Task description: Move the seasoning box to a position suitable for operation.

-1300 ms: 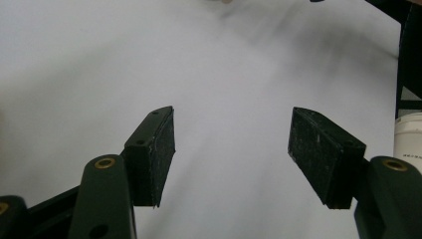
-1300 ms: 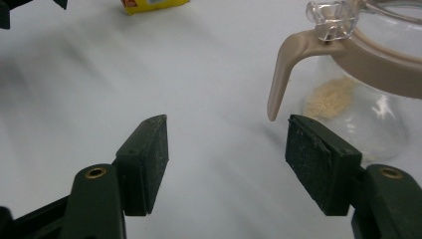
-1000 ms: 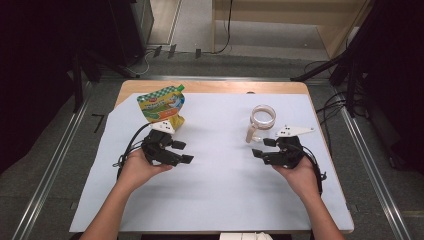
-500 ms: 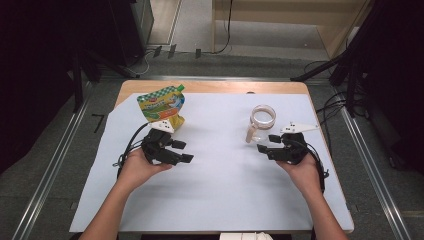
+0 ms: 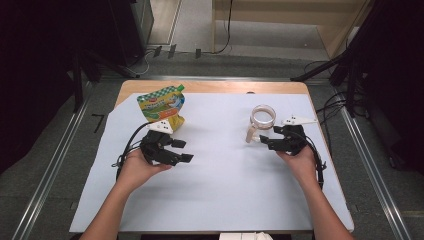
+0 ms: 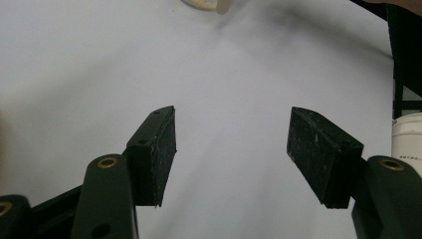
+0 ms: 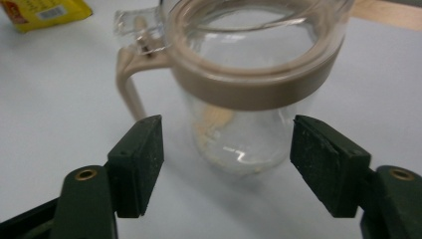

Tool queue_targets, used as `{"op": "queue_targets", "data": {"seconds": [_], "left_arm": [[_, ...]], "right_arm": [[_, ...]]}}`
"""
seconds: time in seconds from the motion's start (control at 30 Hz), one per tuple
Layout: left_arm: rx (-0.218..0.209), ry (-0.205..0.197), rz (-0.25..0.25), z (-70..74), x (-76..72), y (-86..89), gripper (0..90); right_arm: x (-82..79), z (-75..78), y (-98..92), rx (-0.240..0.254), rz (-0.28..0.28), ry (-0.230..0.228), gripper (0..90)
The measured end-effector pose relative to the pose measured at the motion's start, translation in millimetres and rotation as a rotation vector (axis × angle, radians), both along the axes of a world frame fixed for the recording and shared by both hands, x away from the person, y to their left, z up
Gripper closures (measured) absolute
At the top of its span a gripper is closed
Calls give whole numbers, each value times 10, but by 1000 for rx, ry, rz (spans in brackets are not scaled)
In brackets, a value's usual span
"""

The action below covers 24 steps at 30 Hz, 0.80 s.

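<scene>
A clear jug [image 5: 262, 117] with a beige rim and handle stands on the white sheet [image 5: 225, 190] at the right. My right gripper [image 5: 266, 142] sits just in front of it, low over the sheet. In the right gripper view its jaws [image 7: 226, 159] are apart and have just been opening. The jug [image 7: 254, 74] stands close ahead of them, and the pads do not touch it. A green and yellow pouch [image 5: 161, 104] lies at the back left. My left gripper [image 5: 185, 151] hovers just in front of it, open, with only bare sheet between its pads [image 6: 231, 149].
The wooden table edge [image 5: 215, 86] shows beyond the sheet. A white container [image 6: 407, 137] sits at the right edge of the left gripper view. A corner of the pouch [image 7: 40, 12] shows in the right gripper view. Dark stands and cables ring the table.
My right gripper has moved a little toward the jug. The left hand and the pouch have stayed where they were.
</scene>
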<state>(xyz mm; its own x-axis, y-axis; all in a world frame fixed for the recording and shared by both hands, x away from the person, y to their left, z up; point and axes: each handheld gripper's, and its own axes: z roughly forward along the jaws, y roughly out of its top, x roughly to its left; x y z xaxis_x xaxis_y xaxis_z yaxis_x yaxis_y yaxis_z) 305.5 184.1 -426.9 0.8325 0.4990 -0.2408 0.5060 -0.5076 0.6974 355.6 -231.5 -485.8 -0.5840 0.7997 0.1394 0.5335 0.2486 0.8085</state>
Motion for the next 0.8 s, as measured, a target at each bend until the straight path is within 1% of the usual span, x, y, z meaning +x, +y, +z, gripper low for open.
{"op": "queue_targets", "data": {"seconds": [0.03, 0.1, 0.13, 0.2, 0.27, 0.33, 0.5, 0.6, 0.7, 0.73, 0.77, 0.8], "left_arm": [[0, 0, 0, 0, 0, 0, 368], [-6, 5, 4, 0, -7, 11, 368], [-10, 5, 3, 0, -16, 18, 368], [-8, 3, 5, -2, -25, 16, 369], [6, 1, 6, -4, -39, 21, 369], [20, -1, 13, -10, -61, 43, 370], [11, 1, 26, -11, -77, 88, 371], [10, 5, 34, -16, -94, 106, 372], [13, 7, 37, -24, -110, 115, 372], [14, 7, 37, -26, -114, 118, 372], [15, 8, 38, -27, -118, 120, 372], [13, 11, 40, -32, -125, 123, 372]], "right_arm": [[0, 0, 0, 0, 0, 0, 278], [44, -9, -1, 20, -10, -16, 237], [91, -25, -2, 54, -8, -21, 194], [110, -38, 3, 62, -12, -27, 187], [139, -71, 32, 54, -21, -45, 175], [183, -109, 83, 33, -25, -60, 143], [247, -134, 148, 44, -41, -78, 117], [288, -183, 223, 29, -58, -102, 103], [309, -208, 241, 32, -64, -110, 102], [332, -233, 254, 44, -65, -113, 101], [332, -233, 254, 44, -65, -113, 101], [348, -255, 264, 62, -71, -110, 96]]}}
